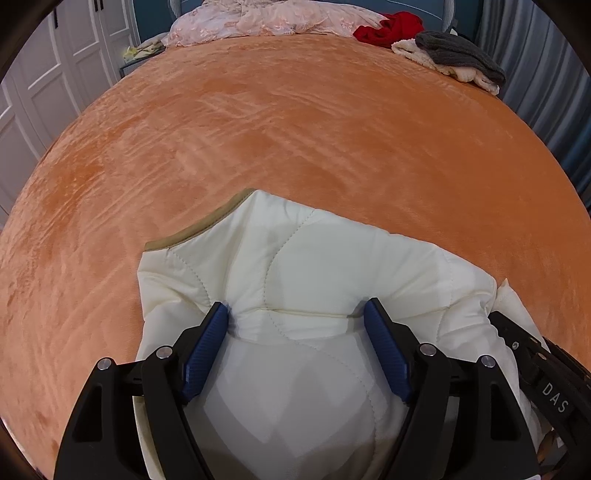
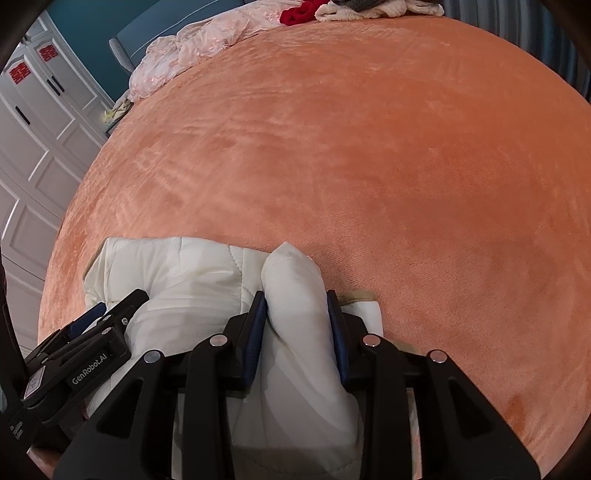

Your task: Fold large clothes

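A cream quilted jacket (image 1: 295, 258) with tan trim lies bunched at the near edge of an orange bed (image 1: 295, 129). My left gripper (image 1: 297, 312) has its jaws wide apart, straddling a puffy fold of the jacket with both blue pads (image 1: 207, 347) against the fabric. My right gripper (image 2: 295, 299) is shut on a thick roll of the same jacket (image 2: 291, 280), which bulges between its pads. The right gripper shows at the right edge of the left wrist view (image 1: 535, 354); the left gripper shows at the lower left of the right wrist view (image 2: 110, 314).
A pink lace cover (image 1: 266, 18), a red garment (image 1: 391, 26) and a grey and cream knit pile (image 1: 454, 59) lie at the bed's far end. White wardrobe doors (image 2: 33, 122) stand to the left. Grey curtains (image 1: 546, 74) hang on the right.
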### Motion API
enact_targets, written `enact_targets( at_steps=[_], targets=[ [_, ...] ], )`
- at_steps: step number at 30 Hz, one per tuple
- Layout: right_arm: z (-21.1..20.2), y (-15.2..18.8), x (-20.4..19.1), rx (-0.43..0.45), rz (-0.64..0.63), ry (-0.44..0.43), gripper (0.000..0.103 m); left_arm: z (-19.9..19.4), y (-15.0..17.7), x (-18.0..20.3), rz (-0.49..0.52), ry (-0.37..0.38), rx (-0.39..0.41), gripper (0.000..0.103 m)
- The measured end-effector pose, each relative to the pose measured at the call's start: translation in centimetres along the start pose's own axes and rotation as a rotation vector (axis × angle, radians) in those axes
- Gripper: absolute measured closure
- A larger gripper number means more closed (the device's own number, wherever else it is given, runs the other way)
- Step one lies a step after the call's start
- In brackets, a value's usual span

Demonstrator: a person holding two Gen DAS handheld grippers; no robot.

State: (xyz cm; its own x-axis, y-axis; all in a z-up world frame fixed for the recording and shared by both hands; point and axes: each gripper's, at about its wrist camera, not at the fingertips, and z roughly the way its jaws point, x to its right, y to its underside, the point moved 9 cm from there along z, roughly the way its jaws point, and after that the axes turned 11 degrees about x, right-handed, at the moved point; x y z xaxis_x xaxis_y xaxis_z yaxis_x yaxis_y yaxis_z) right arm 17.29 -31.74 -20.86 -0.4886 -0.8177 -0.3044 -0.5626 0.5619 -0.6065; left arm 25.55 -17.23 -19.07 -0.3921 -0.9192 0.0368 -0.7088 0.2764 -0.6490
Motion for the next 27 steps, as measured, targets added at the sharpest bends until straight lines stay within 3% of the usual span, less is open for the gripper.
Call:
enact_targets(
  at_steps=[3, 6, 14, 16, 22, 25, 27],
  targets=[
    [-0.4, -0.2, 0.0, -0.004, 0.001, 0.005, 0.068, -0.4, -0.1, -0.1, -0.001, 0.000, 0.000, 0.028],
    [-1.7, -0.8, -0.2, -0.003, -0.024, 0.047, 0.056, -1.3, -0.3, -0.5, -0.007, 0.002, -0.008, 0.027],
    [-8.9, -1.7, 0.1, 0.059, -0.030, -0.006, 0.035, -7.7, 0.1, -2.8, -0.073, 0.064, -0.010, 0.024],
    [-10.5, -0.7, 1.0, 0.039, -0.032, -0.020, 0.029, -9.2, 0.9, -3.6, -0.098, 0.090, -0.017, 0.022],
    [-12.8, 3.6, 2.8, -0.054, 0.014, -0.089, 0.026, -12.2, 6.4, -6.3, -0.308, 0.259, -0.105, 0.022],
    [-12.5, 6.0, 3.1, -0.097, 0.041, -0.115, 0.024, -12.7, 8.5, -6.5, -0.359, 0.285, -0.123, 0.022],
    [-12.2, 6.7, 3.3, -0.103, 0.090, -0.141, 0.017, -12.9, 9.3, -6.1, -0.377, 0.303, -0.124, 0.022]
  ],
)
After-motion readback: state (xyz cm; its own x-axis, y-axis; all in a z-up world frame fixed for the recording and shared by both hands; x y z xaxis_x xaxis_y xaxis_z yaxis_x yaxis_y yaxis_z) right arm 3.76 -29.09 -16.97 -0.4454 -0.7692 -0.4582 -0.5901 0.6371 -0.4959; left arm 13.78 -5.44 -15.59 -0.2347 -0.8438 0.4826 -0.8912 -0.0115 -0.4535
